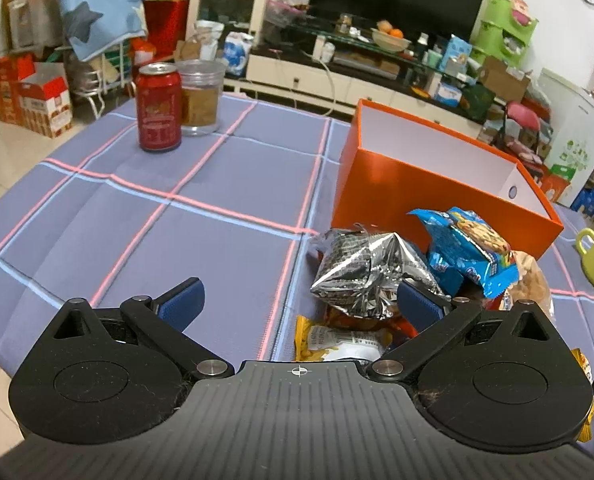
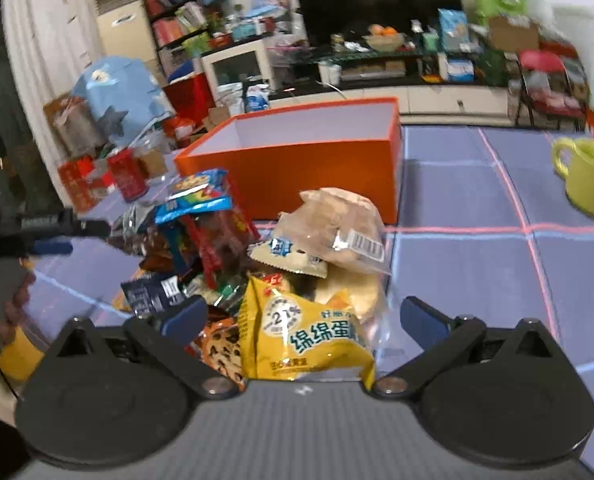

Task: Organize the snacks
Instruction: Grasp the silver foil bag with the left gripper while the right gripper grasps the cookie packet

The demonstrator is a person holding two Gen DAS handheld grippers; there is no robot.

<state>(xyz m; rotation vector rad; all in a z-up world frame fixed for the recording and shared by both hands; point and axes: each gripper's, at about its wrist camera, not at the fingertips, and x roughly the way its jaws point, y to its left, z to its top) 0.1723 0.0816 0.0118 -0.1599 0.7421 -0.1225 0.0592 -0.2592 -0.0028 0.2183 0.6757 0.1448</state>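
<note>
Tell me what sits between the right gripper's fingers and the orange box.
The snack pile: a yellow cake packet between the open right gripper's fingers, then a clear bread bag against the orange box. Right wrist view shows it.

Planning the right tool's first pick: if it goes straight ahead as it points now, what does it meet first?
Most likely the yellow snack packet, already lying between the open right tool's fingers. Behind it comes the clear bread bag, then the orange box; depth is uncertain.

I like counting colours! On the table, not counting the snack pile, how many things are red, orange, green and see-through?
Red: 1, the soda can
Orange: 1, the open box
Green: 1, the mug
See-through: 1, the plastic jar
Total: 4
</note>
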